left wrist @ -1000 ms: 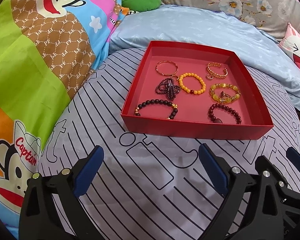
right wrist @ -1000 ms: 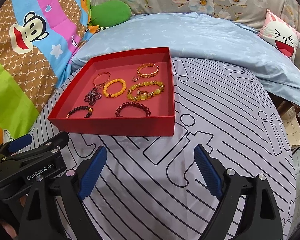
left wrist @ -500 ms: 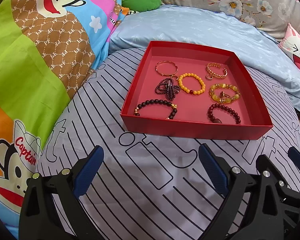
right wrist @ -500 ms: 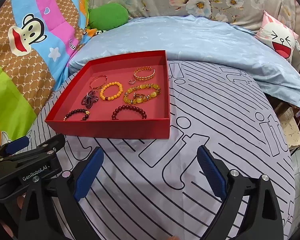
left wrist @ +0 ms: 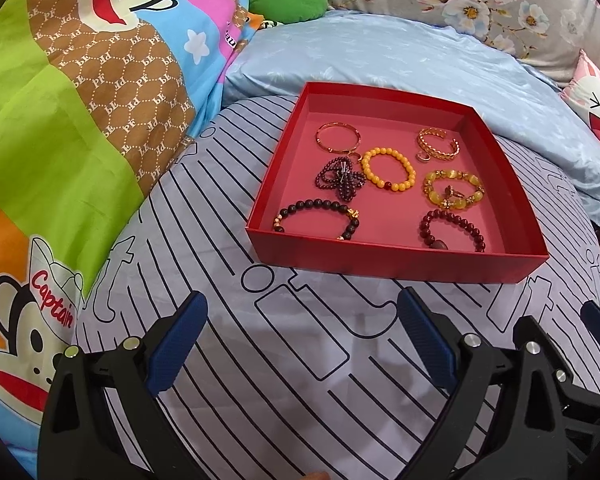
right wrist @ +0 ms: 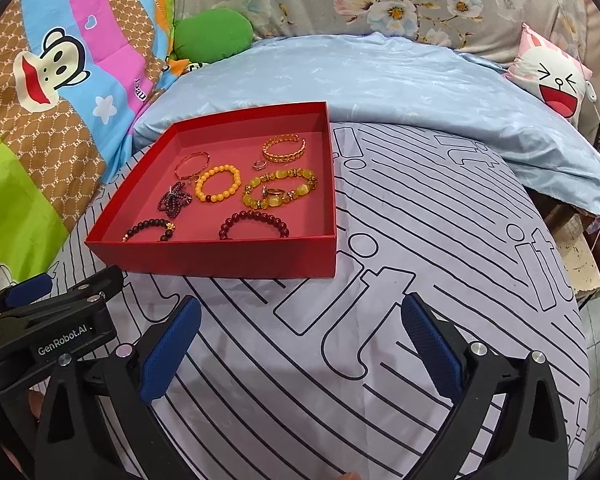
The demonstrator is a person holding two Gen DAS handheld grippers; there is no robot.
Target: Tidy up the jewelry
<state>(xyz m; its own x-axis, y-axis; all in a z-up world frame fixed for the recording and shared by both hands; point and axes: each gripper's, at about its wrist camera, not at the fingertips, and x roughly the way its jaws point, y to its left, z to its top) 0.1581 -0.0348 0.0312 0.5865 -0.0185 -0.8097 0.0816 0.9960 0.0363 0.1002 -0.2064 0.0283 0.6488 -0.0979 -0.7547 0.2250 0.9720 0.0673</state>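
right view pulled back and swung a bit vs a second ago, box (right wrist: pixel 260 258) now further left in frame; left view barely shifted. left gripper (left wrist: pixel 302 338) and right gripper (right wrist: pixel 302 338) both hovering over striped sheet (left wrist: pixel 228 392), jaws wide apart, holding nothing, well short of box. red box sitting on sheet just ahead, with gold bangle (left wrist: pixel 337 138), gold chain cuff (left wrist: pixel 438 147), orange bead bracelet (left wrist: pixel 388 170), yellow bead bracelet (left wrist: pixel 454 192), dark purple bead tangle (left wrist: pixel 340 179), dark bead bracelet (left wrist: pixel 318 216), red bead bracelet (left wrist: pixel 452 230) lying inside.
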